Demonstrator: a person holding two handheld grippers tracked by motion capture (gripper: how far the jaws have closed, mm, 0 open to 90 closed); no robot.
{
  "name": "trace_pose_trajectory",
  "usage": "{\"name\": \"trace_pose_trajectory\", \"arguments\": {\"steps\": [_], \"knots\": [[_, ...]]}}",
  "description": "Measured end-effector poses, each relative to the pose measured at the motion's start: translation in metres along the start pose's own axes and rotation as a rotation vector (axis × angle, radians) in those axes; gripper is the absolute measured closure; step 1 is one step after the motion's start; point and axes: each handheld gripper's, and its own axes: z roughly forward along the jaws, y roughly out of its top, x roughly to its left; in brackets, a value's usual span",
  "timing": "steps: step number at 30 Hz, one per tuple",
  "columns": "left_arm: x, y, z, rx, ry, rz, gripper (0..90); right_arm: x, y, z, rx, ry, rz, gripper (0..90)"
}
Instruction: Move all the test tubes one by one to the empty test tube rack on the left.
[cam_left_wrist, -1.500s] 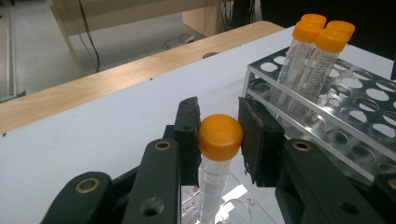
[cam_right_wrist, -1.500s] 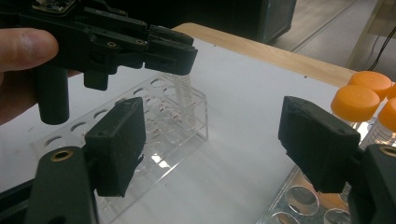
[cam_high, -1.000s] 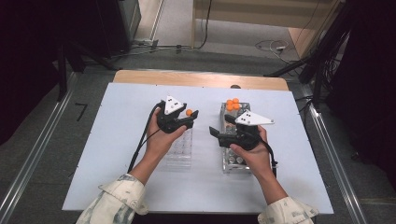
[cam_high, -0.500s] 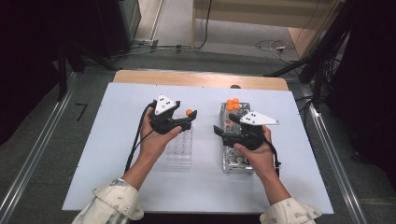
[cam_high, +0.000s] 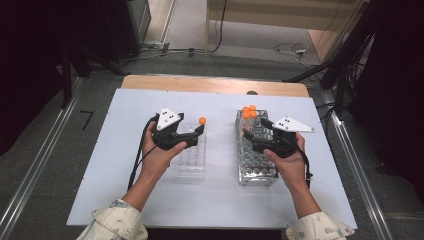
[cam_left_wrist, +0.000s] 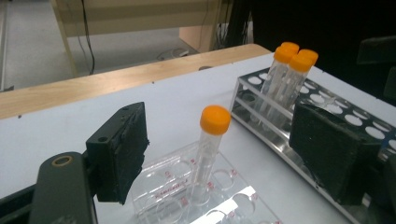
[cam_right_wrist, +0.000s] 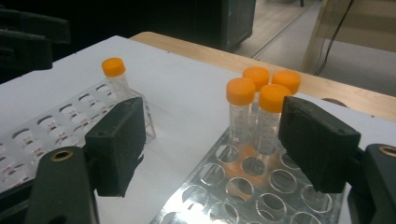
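High view: left gripper (cam_high: 192, 134) over the clear plastic rack (cam_high: 192, 159), right gripper (cam_high: 255, 134) over the metal rack (cam_high: 256, 160), both on the white table (cam_high: 115, 165); left gripper view adds that the lone orange-capped tube (cam_left_wrist: 208, 149) stands upright in a hole of the clear rack. Left jaws have just been opening and stand spread, the tube between them, touching neither pad; right jaws spread too, empty, the cluster of capped tubes (cam_right_wrist: 259, 109) just ahead between them in the metal rack's far end.

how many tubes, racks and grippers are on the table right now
Orange-capped tubes: 4, with 1 in the clear plastic rack and 3 in the metal rack
Racks: 2, the clear plastic rack and the metal rack
Grippers: 2, the left gripper and the right gripper
Total: 8
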Motion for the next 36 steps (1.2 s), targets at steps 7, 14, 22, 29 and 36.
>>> {"name": "trace_pose_trajectory", "arguments": {"steps": [7, 14, 22, 29, 36], "knots": [[0.005, -0.005, -0.004, 0.02, 0.002, -0.014, 18.7, -0.01, -0.001, 0.005, 0.01, -0.044, -0.014, 23.5], [0.012, -0.008, -0.009, 0.011, 0.016, -0.033, 18.7, -0.027, -0.007, 0.022, 0.032, -0.081, -0.002, 29.7], [0.012, -0.009, -0.008, 0.014, 0.014, -0.035, 18.8, -0.044, -0.017, 0.041, 0.042, -0.07, -0.011, 36.7], [0.012, -0.009, -0.008, 0.016, 0.012, -0.038, 19.0, -0.047, -0.017, 0.047, 0.053, -0.047, -0.028, 46.6], [0.012, -0.01, -0.007, 0.02, 0.009, -0.039, 19.2, -0.047, -0.018, 0.051, 0.069, -0.029, -0.031, 52.4]]}}
